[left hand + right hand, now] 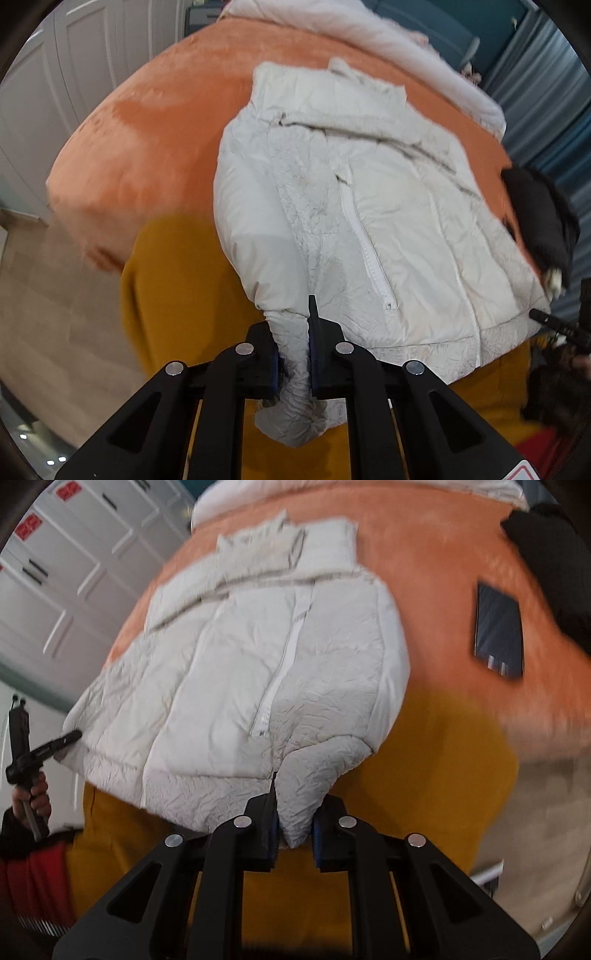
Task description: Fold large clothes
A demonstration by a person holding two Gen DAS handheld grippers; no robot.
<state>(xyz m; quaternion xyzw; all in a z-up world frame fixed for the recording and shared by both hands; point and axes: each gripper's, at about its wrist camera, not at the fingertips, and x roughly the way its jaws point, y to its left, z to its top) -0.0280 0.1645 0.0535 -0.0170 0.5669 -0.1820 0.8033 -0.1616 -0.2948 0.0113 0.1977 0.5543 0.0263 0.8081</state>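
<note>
The white puffer jacket (pixel 351 192) lies front up on the orange blanket (pixel 155 122) of a bed, zipper closed, its collar toward the top of both frames and its hem toward the bottom, overhanging a mustard-yellow cover (pixel 177 295). So its long axis runs straight away from both grippers.

In the left wrist view the left gripper (pixel 293 354) is clenched on a sleeve cuff (pixel 291 406), which bunches between the blue pads and hangs out below them at bottom centre. The sleeve runs up the left side of the jacket's body from there. In the right wrist view the right gripper (pixel 293 834) grasps the other sleeve's end (pixel 314 775) at lower centre, the cloth pinched against the left pad (the gap on the right pad's side is hard to read through the blur).

Each gripper sits at its own near corner of the jacket, so neither has an advantage; the fold most likely turns on carrying both sleeves inward and up across the chest toward the collar.

Open blanket lies to the left of the jacket in the left wrist view. In the right wrist view a dark tablet-like slab (pixel 498 635) lies right of the jacket, well apart, with a black garment (pixel 546 554) beyond it at the upper right. The bed edge is close beneath the hem, so there is little room to pull toward the bottom of the frame.
</note>
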